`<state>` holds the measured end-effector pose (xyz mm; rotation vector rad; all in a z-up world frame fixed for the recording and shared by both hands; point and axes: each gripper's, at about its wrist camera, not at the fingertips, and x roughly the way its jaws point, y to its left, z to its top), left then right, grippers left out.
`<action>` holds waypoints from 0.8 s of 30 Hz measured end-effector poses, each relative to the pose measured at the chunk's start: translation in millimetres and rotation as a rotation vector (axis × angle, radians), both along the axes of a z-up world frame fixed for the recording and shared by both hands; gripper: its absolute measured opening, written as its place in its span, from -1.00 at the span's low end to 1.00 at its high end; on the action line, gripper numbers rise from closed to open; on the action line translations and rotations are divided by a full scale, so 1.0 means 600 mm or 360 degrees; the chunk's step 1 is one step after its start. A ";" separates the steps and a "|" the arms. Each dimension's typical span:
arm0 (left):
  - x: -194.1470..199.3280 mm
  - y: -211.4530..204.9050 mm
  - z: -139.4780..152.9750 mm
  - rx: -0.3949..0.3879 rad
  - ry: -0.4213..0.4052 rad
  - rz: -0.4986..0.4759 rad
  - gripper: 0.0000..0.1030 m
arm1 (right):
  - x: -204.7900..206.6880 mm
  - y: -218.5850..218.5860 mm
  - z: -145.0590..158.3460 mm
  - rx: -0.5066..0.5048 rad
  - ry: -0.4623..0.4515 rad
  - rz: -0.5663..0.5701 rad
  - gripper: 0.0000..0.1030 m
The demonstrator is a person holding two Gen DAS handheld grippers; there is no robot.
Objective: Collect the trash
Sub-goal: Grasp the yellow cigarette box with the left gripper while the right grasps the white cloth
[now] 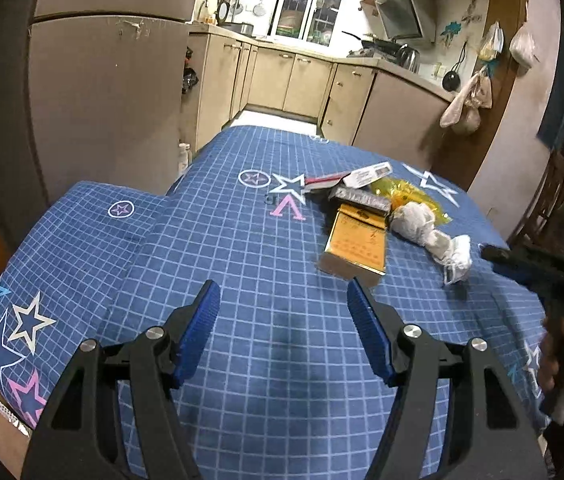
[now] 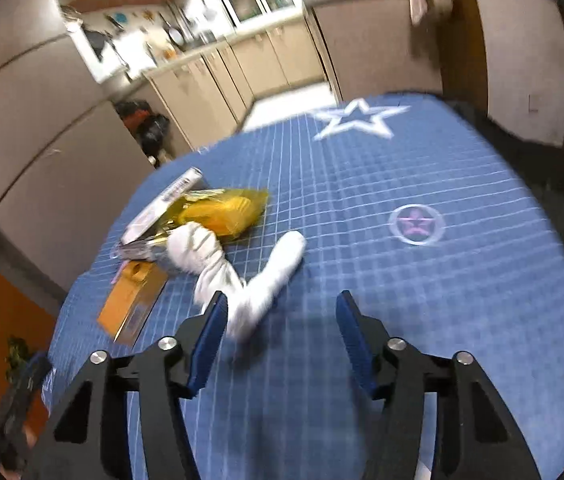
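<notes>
Trash heaped at one o'clock on the blue tablecloth (image 1: 266, 264): your left gripper (image 1: 284, 300) and right gripper (image 2: 282, 312) hang part-open and empty. The white crumpled tissue (image 2: 218, 264) looks light and soft; pinch its middle.

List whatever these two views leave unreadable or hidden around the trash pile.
- Print on the orange box: too small in the left wrist view, motion-blurred in the right.
- Crumpled white tissue: its near end sits behind the right gripper's finger.
- Dark flat pack: partly covered by the white carton.
- Any trash bin: in neither view.
</notes>
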<state>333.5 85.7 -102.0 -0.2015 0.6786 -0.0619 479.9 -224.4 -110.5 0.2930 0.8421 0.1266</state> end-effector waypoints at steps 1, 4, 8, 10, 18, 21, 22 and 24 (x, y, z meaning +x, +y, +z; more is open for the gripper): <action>0.007 -0.005 -0.003 0.0011 0.0007 -0.0002 0.28 | 0.013 0.011 -0.006 -0.0042 0.0017 -0.0006 0.12; 0.026 -0.006 -0.002 0.0052 0.0013 -0.0023 0.29 | 0.032 0.021 -0.024 -0.0055 0.0066 -0.0024 0.13; 0.062 -0.032 0.002 0.0132 -0.0009 -0.0141 0.40 | 0.028 0.032 -0.023 -0.0059 0.0029 0.0036 -0.26; 0.085 -0.053 0.003 0.0196 -0.0022 -0.0239 0.47 | 0.018 0.027 -0.015 -0.0055 0.0002 0.0049 -0.53; 0.165 -0.102 -0.017 0.0316 0.0033 -0.0425 0.55 | -0.073 -0.034 0.004 0.0021 -0.0081 0.0073 -0.62; 0.175 -0.113 -0.029 0.0371 0.0065 -0.0474 0.55 | -0.112 -0.028 0.004 -0.0132 -0.0037 0.0177 -0.62; 0.177 -0.116 -0.030 0.0362 0.0078 -0.0483 0.55 | -0.119 -0.025 -0.003 -0.0203 -0.0001 0.0208 -0.62; 0.185 -0.114 -0.032 0.0355 0.0104 -0.0472 0.55 | -0.129 -0.022 -0.011 -0.0278 0.0006 0.0232 -0.60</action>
